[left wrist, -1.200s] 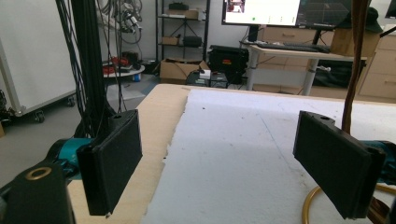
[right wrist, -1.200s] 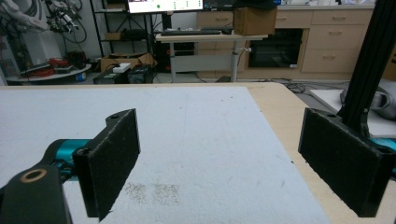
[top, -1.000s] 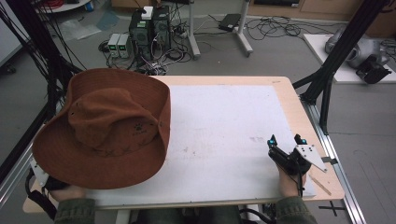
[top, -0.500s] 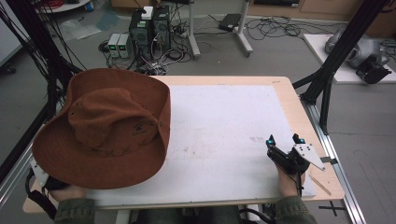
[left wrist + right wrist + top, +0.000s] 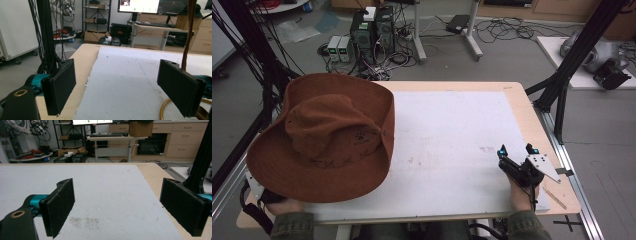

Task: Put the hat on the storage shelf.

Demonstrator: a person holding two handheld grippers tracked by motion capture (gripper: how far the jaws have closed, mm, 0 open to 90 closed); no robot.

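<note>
A wide-brimmed brown hat (image 5: 327, 135) covers the left part of the table in the high view and hides my left gripper there; a hand shows under its near brim. My left gripper (image 5: 122, 85) is open in its own view, with nothing between its black pads, looking along the white mat (image 5: 130, 75). A thin brown strip (image 5: 188, 32) hangs down by its right jaw. My right gripper (image 5: 516, 150) rests near the table's front right corner, open and empty. Its own view shows the right gripper (image 5: 120, 205) facing across the bare white mat (image 5: 105, 185).
The wooden table (image 5: 524, 107) carries a white mat (image 5: 452, 130). A yellow loop (image 5: 163, 110) lies by the left gripper's right jaw. Black frame posts (image 5: 569, 65) stand at the right, computers and cables (image 5: 372, 35) on the floor beyond the far edge.
</note>
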